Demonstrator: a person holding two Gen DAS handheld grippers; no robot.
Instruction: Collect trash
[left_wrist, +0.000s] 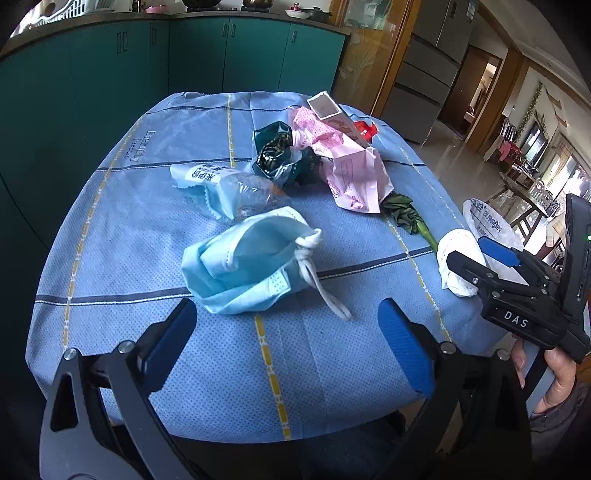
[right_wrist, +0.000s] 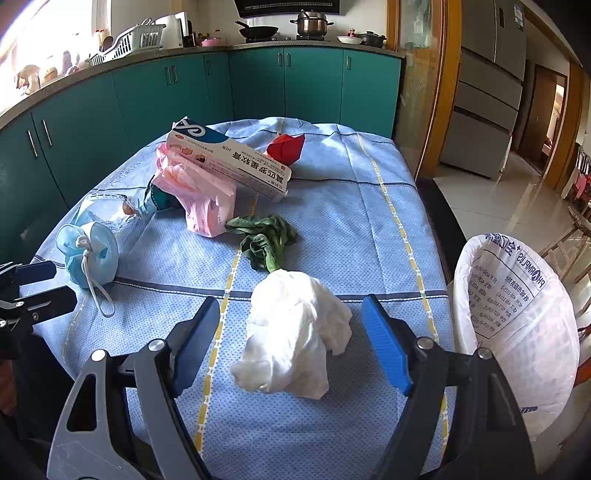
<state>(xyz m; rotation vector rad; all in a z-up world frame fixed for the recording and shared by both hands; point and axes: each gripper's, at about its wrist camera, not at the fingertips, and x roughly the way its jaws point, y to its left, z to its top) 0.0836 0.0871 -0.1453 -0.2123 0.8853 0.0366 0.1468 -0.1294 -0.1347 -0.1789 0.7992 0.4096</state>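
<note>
Our right hand-held gripper (right_wrist: 290, 345) stands released around the crumpled white tissue (right_wrist: 295, 332) on the table (right_wrist: 351, 206); our left hand-held gripper (left_wrist: 288, 343), also released, sits just short of the blue face mask (left_wrist: 243, 266); beyond the tissue lie wilted greens (right_wrist: 266, 240), then a pink wrapper (right_wrist: 199, 195).

Tablecloth (right_wrist: 332, 206): woven, matt, dimpled. On it, tissue (right_wrist: 295, 339): soft crumpled paper; mask (left_wrist: 240, 266): non-woven fabric; box (right_wrist: 229, 162): smooth card. Beside it, bag (right_wrist: 517, 332): thin translucent plastic.
</note>
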